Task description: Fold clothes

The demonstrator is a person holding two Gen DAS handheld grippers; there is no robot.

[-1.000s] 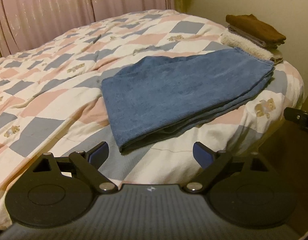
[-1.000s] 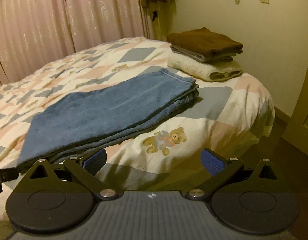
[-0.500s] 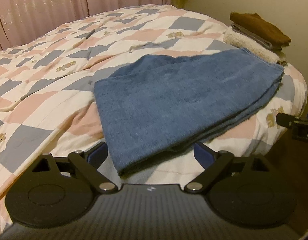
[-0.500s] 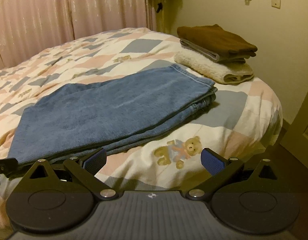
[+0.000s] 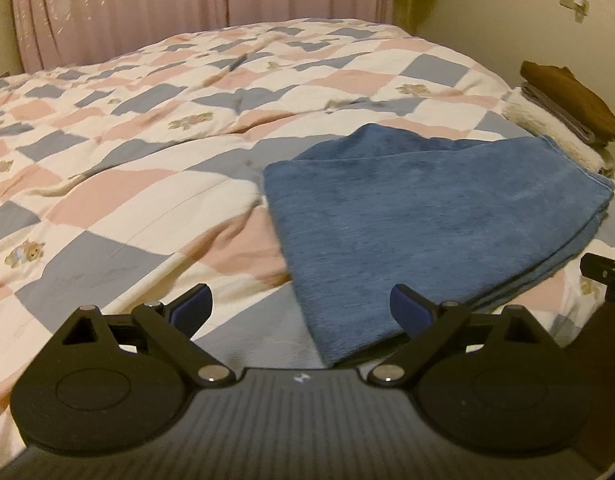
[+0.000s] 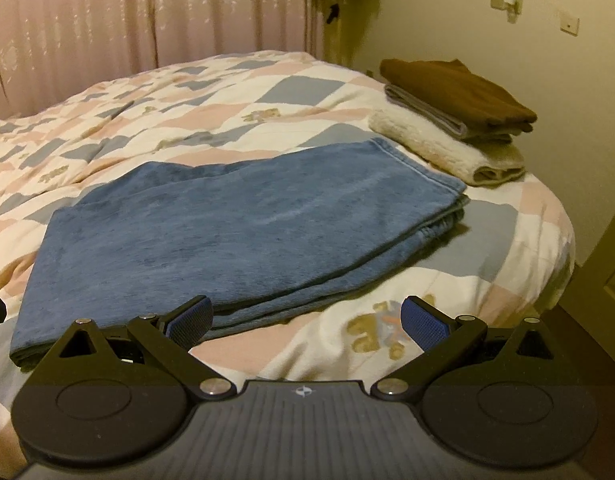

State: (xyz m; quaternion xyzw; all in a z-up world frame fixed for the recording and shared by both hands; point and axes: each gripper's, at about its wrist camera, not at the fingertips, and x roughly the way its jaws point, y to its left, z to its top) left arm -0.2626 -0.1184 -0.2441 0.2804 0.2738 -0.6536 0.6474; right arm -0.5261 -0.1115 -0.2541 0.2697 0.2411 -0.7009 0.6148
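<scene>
Jeans (image 6: pixel 235 232) lie folded, long axis left-right, before spread-open left gripper (image 5: pixel 299 312) and right gripper (image 6: pixel 305 318).

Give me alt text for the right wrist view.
Folded jeans lie on a checked quilt, just beyond the open, empty right gripper. A stack of folded clothes sits at the far right corner of the bed, pink curtains behind.

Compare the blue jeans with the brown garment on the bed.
The blue jeans lie directly on the quilt; the brown garment tops a stack, above a grey piece and a cream fleece. The blue jeans spread long and wide; the brown garment is a compact bundle. Both are folded.
</scene>
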